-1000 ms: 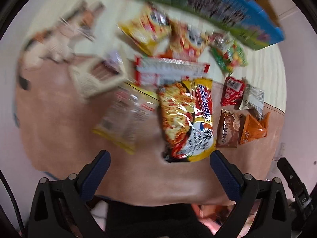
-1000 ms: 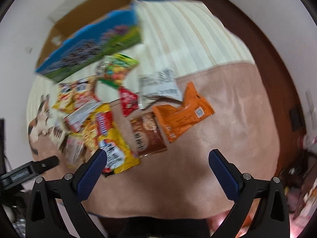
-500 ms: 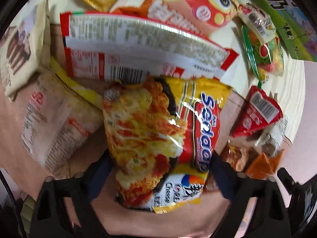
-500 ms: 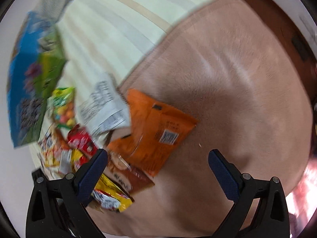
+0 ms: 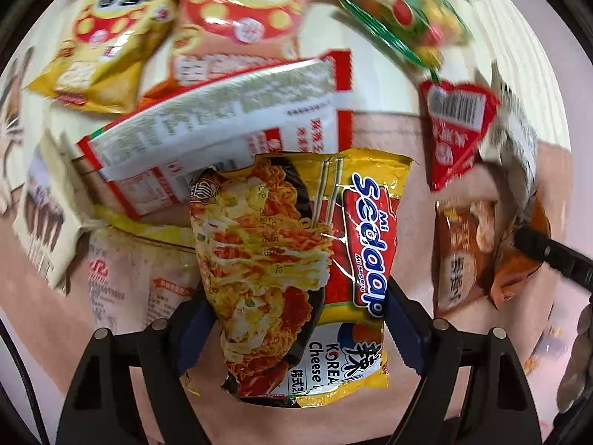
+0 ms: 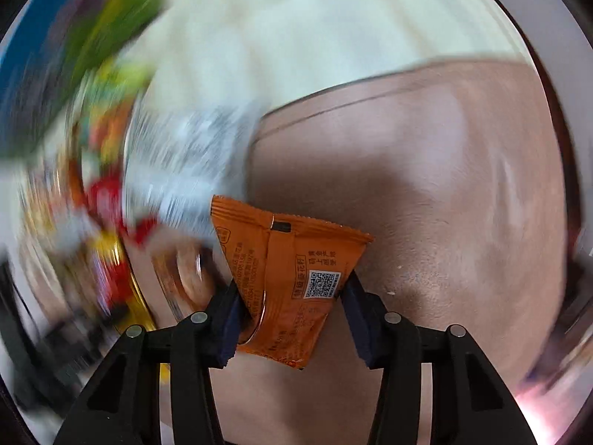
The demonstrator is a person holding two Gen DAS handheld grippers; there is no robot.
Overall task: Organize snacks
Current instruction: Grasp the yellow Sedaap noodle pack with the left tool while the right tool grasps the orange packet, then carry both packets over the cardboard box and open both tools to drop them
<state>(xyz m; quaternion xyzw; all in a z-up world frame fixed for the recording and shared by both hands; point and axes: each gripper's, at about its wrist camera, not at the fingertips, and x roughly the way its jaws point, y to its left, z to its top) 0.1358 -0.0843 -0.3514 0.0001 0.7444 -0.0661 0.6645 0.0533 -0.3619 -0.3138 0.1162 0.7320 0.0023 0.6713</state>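
Note:
My left gripper (image 5: 296, 330) is shut on a yellow and red Sedaap noodle packet (image 5: 296, 259), its blue pads pressing both sides of the packet's lower half. My right gripper (image 6: 292, 319) is shut on an orange snack packet (image 6: 285, 282) with a QR code, pinched across its lower half. The orange packet also shows at the right edge of the left wrist view (image 5: 519, 270), with the right gripper's black finger over it.
Other snacks lie on the pink blanket (image 6: 426, 185) and striped sheet (image 6: 296, 37): a red and white packet (image 5: 222, 126), two panda-face bags (image 5: 237, 18), a green candy bag (image 5: 415, 18), a red triangular packet (image 5: 456, 129), a brown packet (image 5: 459, 256) and a pale bag (image 5: 141, 278).
Both grippers have come down onto the snacks and closed: the left on the Sedaap noodle packet, the right on the orange packet. The right view is now blurred by motion.

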